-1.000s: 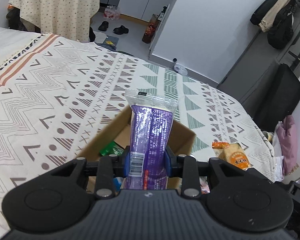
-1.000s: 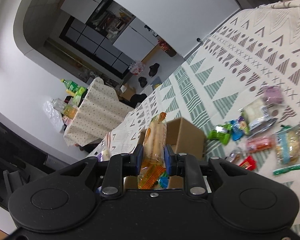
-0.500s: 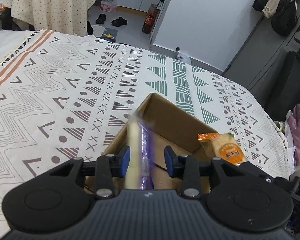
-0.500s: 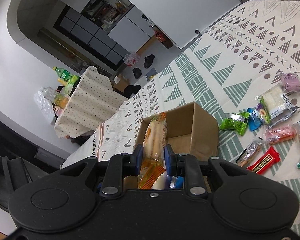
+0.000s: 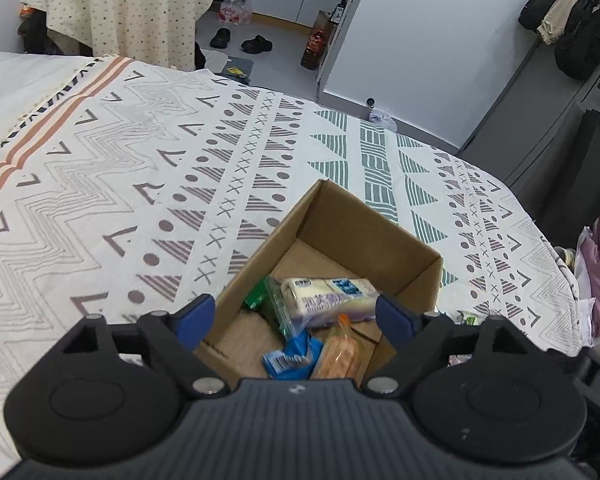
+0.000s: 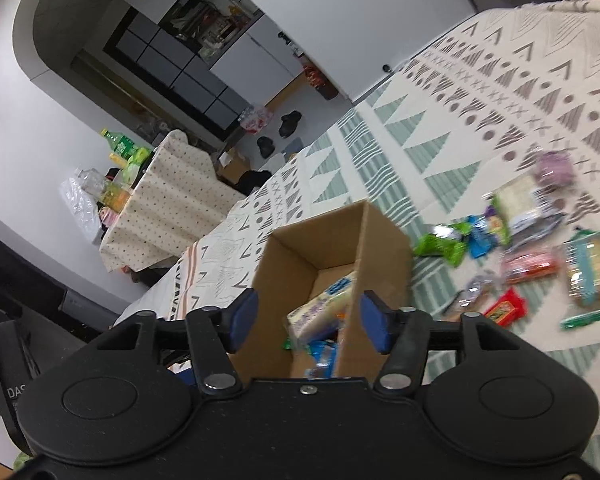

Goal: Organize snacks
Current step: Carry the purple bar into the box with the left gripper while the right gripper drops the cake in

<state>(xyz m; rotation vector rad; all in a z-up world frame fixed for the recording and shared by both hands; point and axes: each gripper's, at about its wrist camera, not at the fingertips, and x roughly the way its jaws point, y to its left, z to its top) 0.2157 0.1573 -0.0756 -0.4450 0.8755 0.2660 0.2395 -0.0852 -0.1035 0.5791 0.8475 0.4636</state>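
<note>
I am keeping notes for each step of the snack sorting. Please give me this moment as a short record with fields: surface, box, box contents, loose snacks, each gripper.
surface: patterned bedspread
box: open cardboard box on the bedspread
box contents: white-and-purple packet, orange packet, blue packet, green packet
loose snacks: several beside the box, among them a red bar
left gripper: open over the box, jaws just opened, nothing between them
right gripper: open over the box, jaws just opened, nothing held
</note>
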